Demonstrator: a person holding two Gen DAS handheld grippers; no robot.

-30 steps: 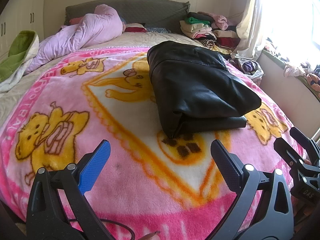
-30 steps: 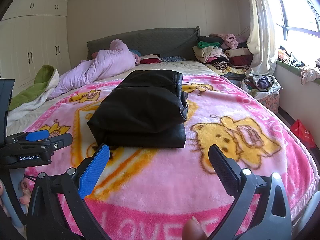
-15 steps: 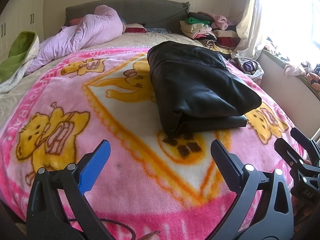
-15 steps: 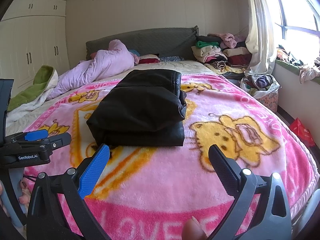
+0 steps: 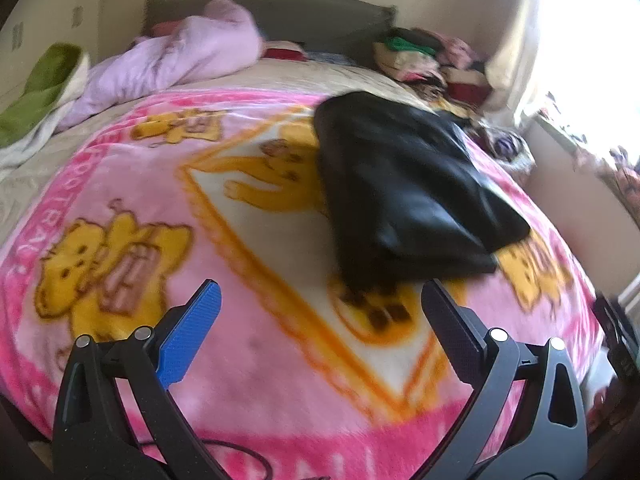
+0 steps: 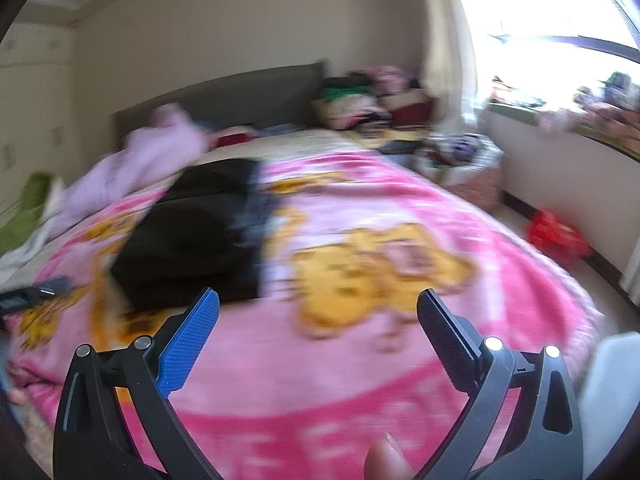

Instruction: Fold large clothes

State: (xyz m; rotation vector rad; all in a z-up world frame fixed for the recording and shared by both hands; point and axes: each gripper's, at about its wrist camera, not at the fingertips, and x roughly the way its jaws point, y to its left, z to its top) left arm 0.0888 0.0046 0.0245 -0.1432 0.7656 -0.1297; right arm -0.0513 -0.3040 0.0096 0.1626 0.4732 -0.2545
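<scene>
Both views are now motion-blurred, unlike before. The folded black jacket point(image 5: 400, 192) lies unmoved mid-blanket point(image 5: 248, 380); left gripper point(image 5: 320, 316) and right gripper point(image 6: 318, 316) remain spread apart, empty.

The left gripper point(image 5: 320, 300) is spread wide, holding nothing. Its fingers reach up from the bottom of the left wrist view: the blue-padded finger point(image 5: 188, 336) leans toward 1 o'clock, the black one point(image 5: 450, 332) toward 11 o'clock, with a broad gap between the tips. The right gripper point(image 6: 318, 308) is posed the same way, spread wide and holding nothing, its blue-padded finger point(image 6: 188, 340) at 7 o'clock in the right wrist view and its black finger point(image 6: 446, 336) at 5 o'clock. A fingertip of the person's right hand point(image 6: 386, 458) shows at 6 o'clock, behind the gripper frame. Both views are motion-blurred.
</scene>
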